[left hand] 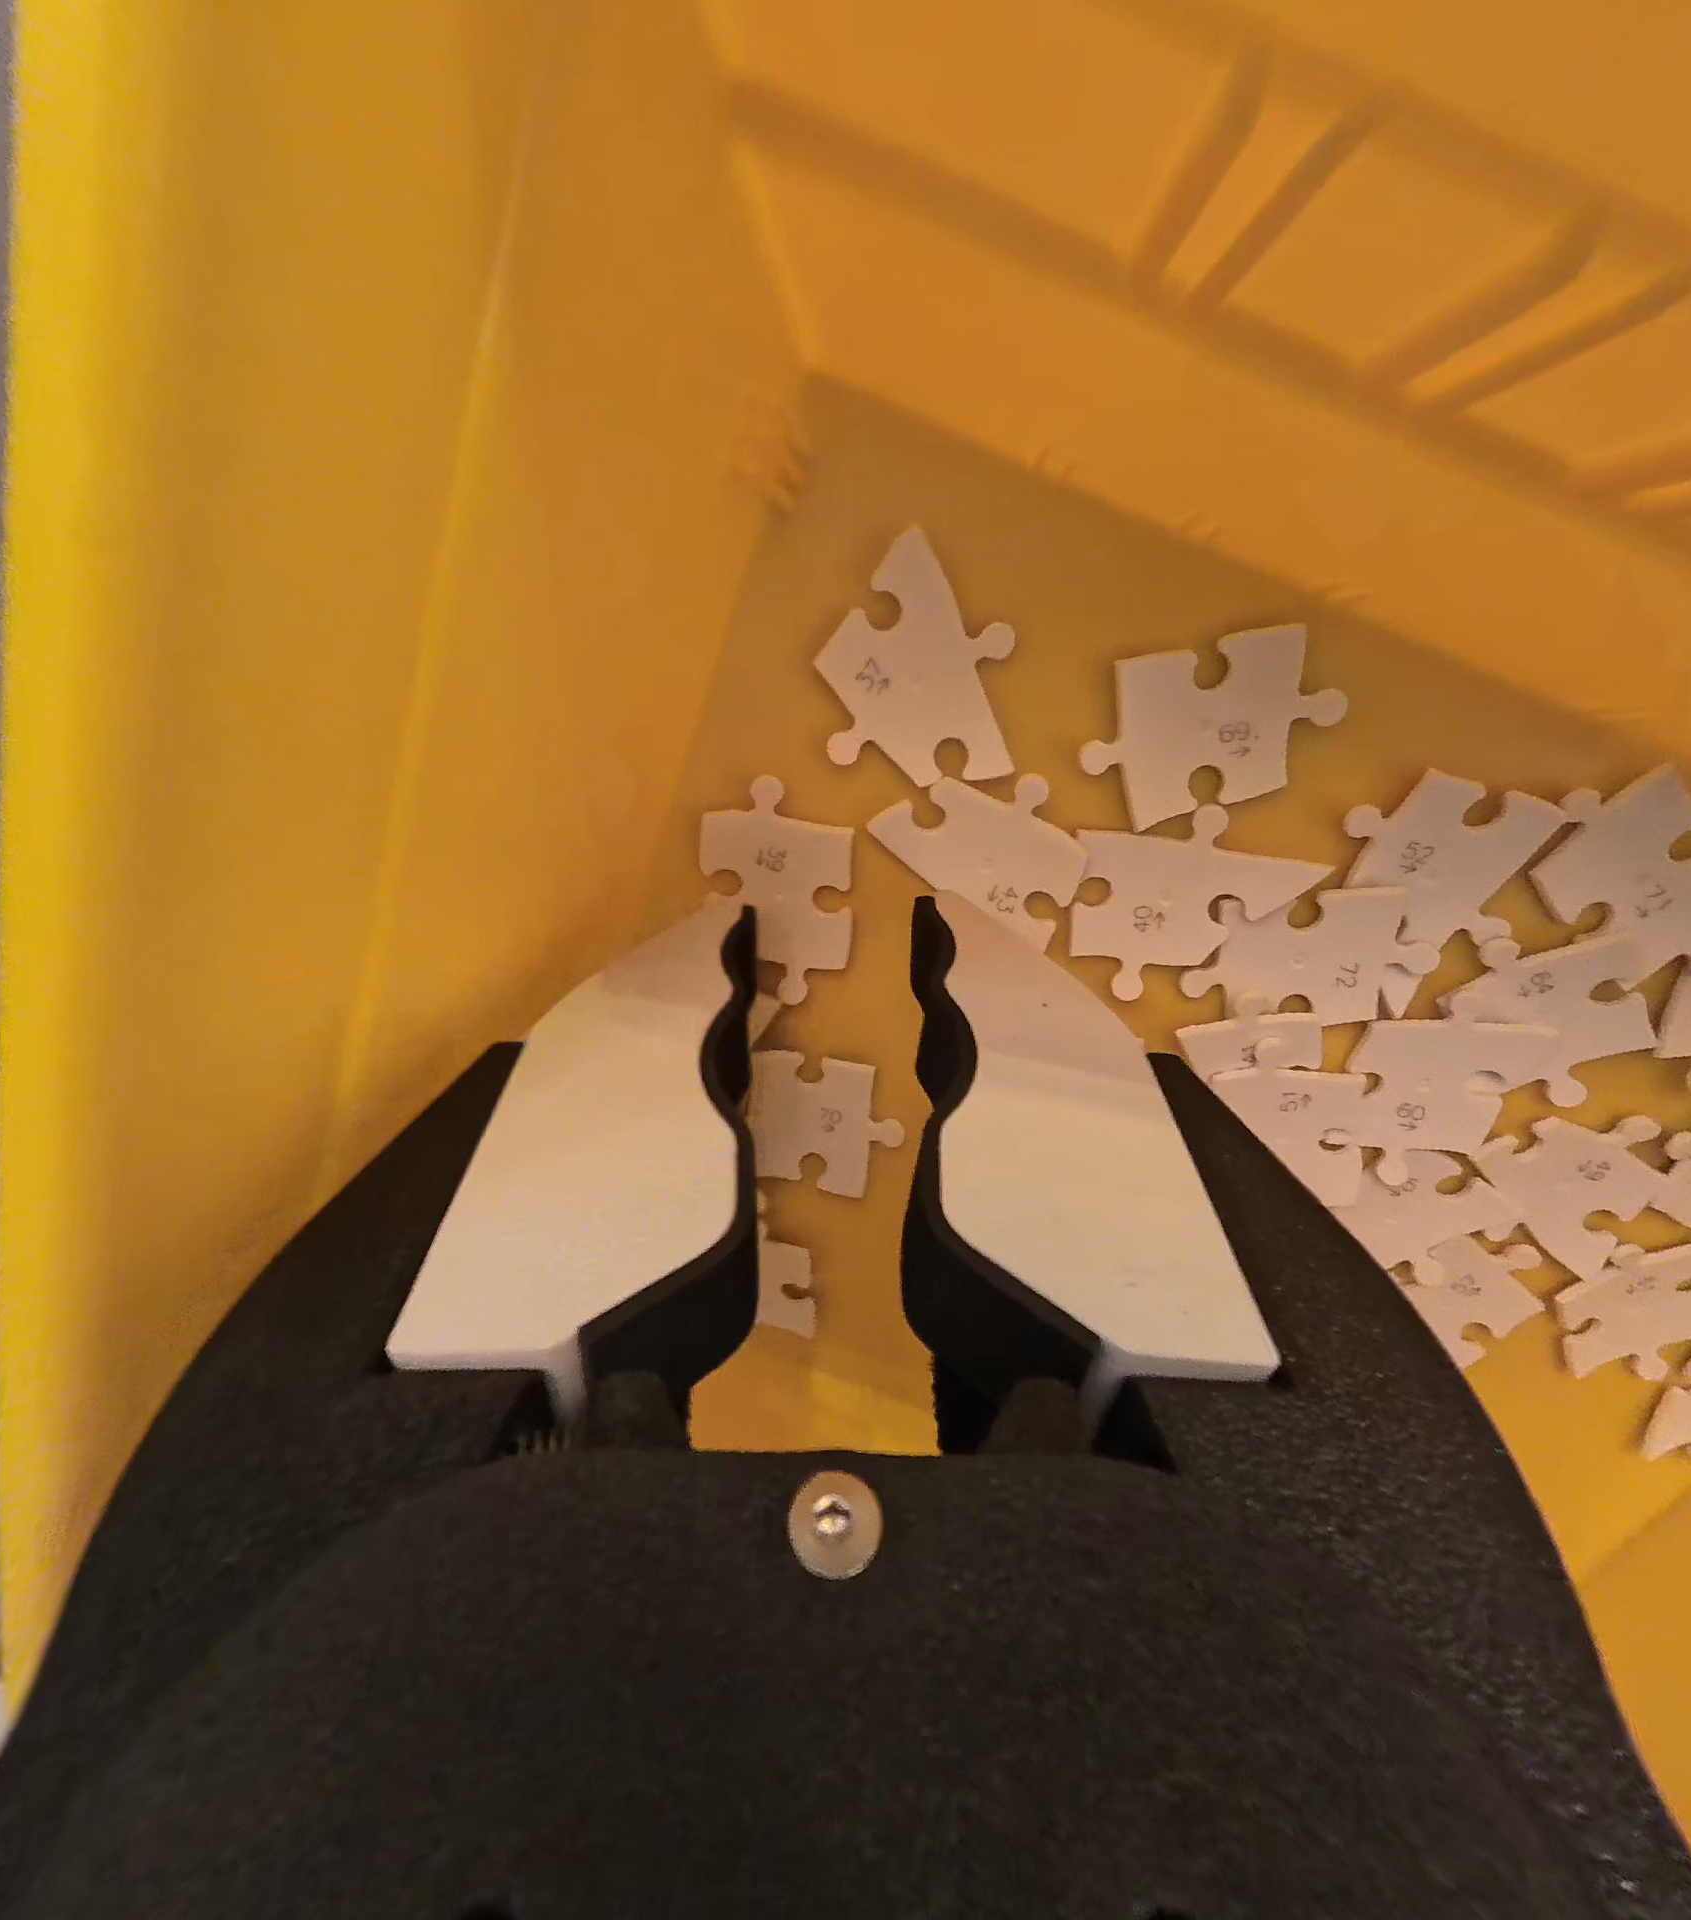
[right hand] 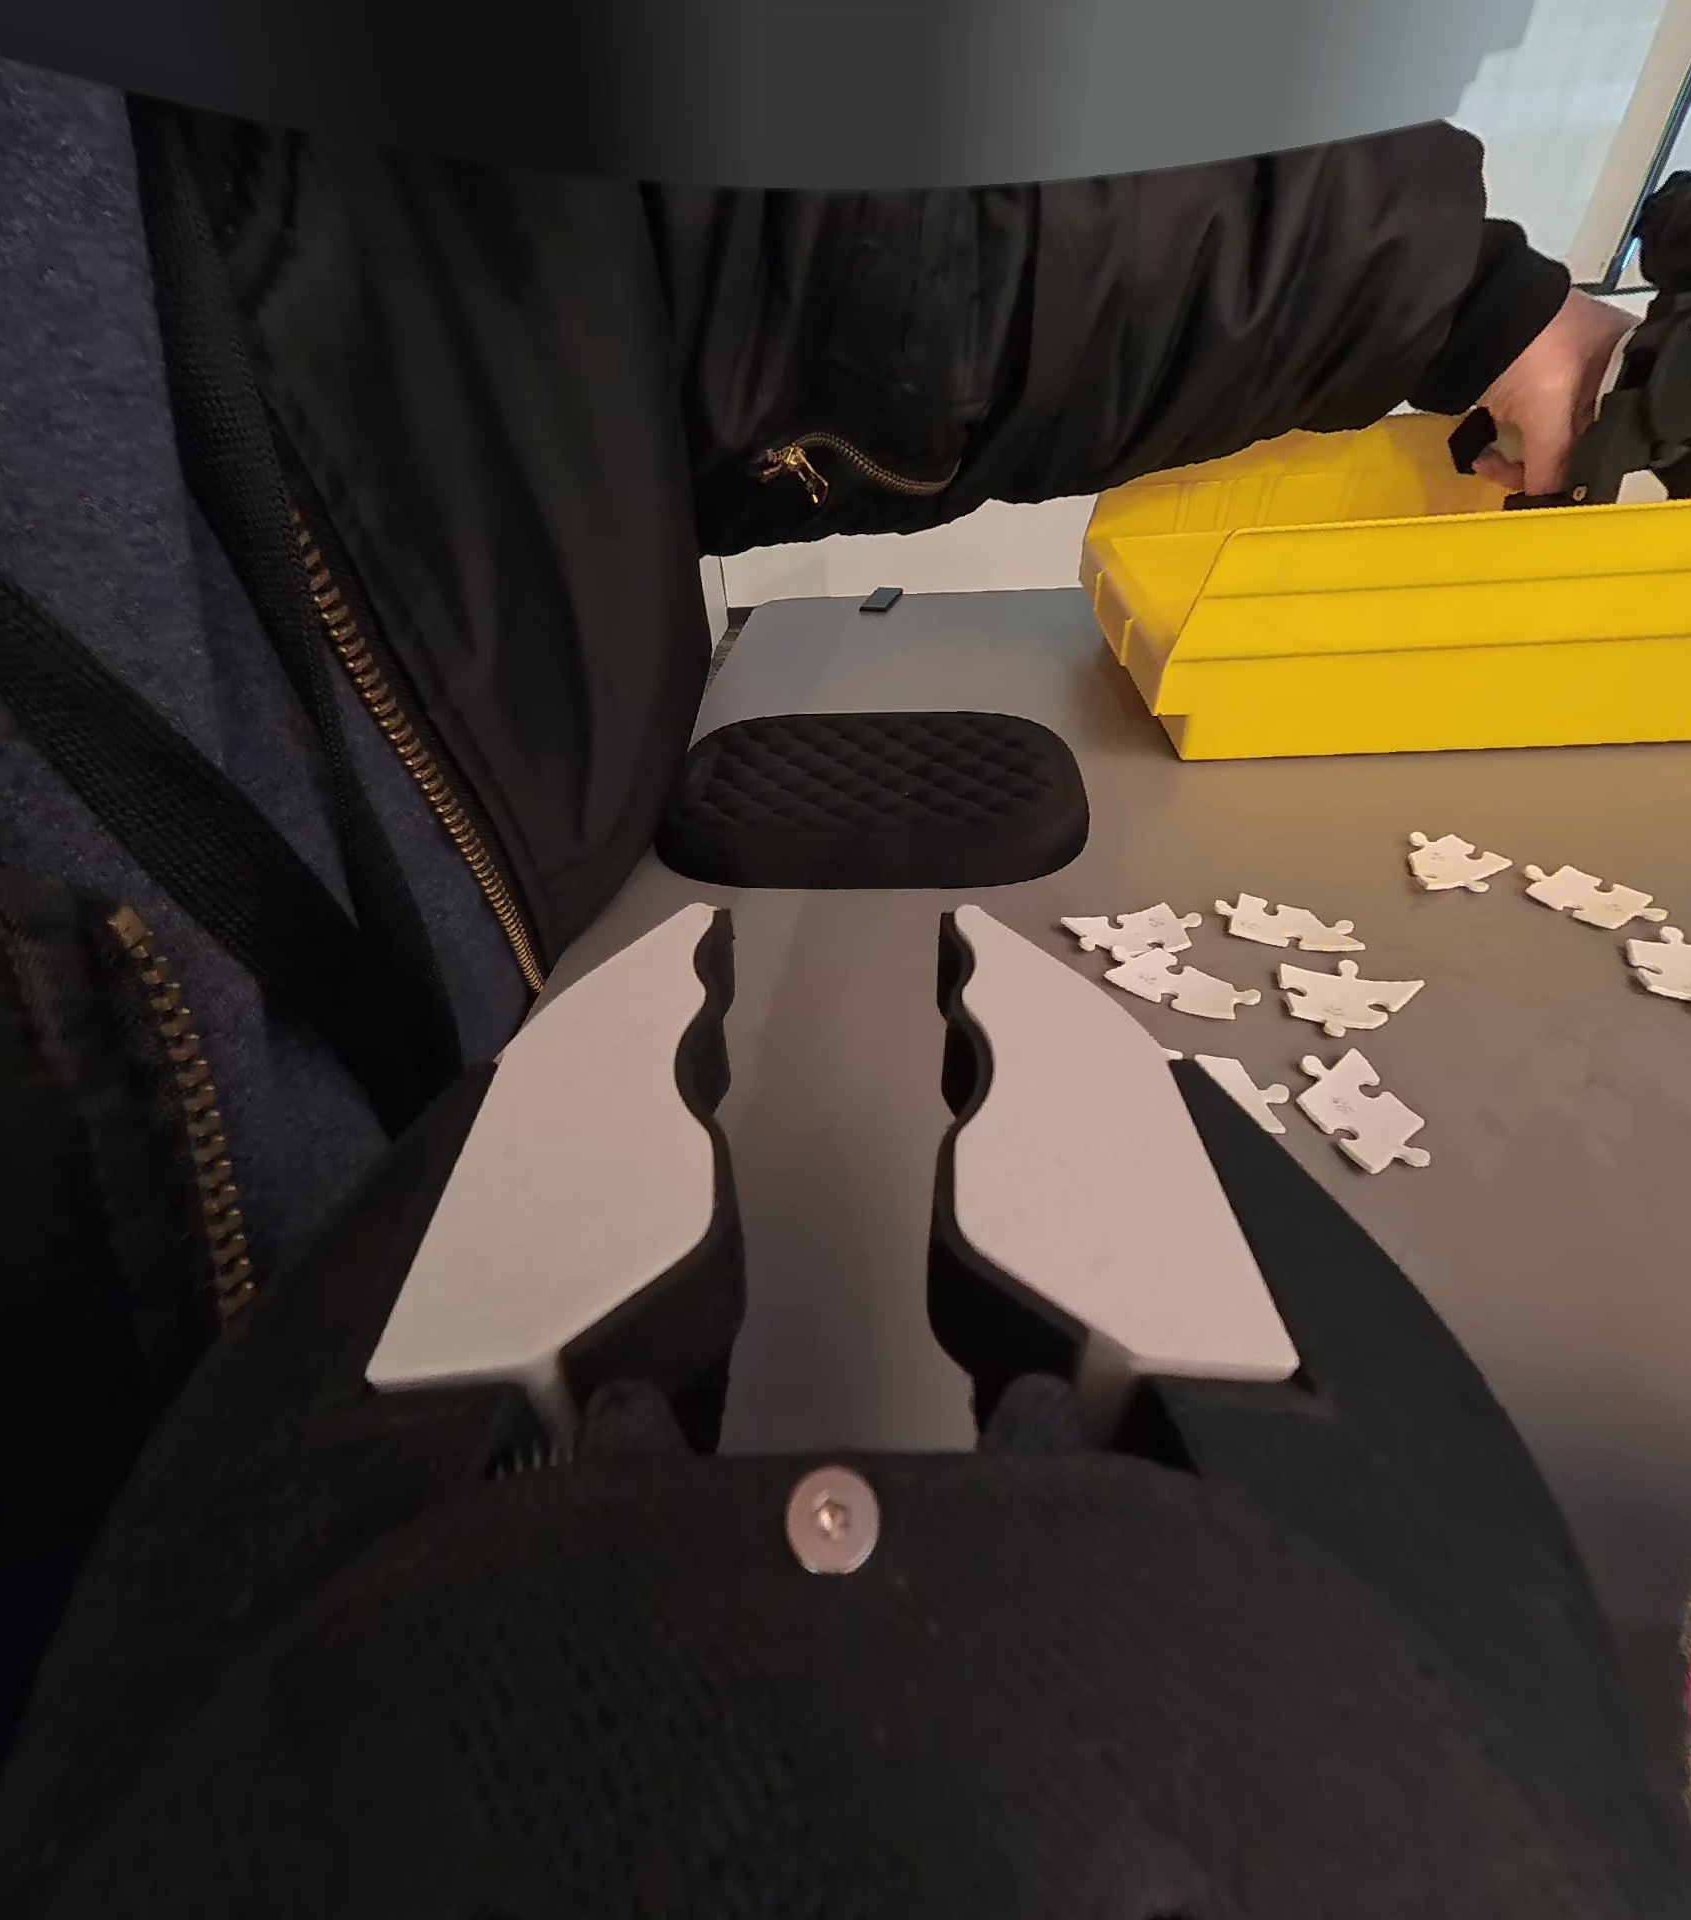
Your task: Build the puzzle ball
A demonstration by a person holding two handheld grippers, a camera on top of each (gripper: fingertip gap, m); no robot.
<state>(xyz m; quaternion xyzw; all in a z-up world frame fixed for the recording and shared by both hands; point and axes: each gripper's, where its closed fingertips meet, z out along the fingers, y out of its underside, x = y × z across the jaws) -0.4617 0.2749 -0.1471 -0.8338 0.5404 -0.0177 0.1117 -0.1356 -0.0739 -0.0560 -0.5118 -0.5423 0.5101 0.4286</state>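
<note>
Bin (right hand: pixel 1443 665), eight loose table pieces (right hand: pixel 1350 992)

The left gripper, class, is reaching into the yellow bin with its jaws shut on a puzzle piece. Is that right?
Not quite. The left gripper is in the yellow bin, but its jaws are open and hold nothing; the puzzle pieces lie loose on the bin floor, as the left wrist view shows.

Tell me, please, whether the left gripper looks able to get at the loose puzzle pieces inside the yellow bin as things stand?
Probably yes. The left gripper is open and already down inside the yellow bin, with single puzzle pieces lying flat between and just ahead of its fingers. Nothing blocks them, though flat pieces may be awkward to pinch.
</note>
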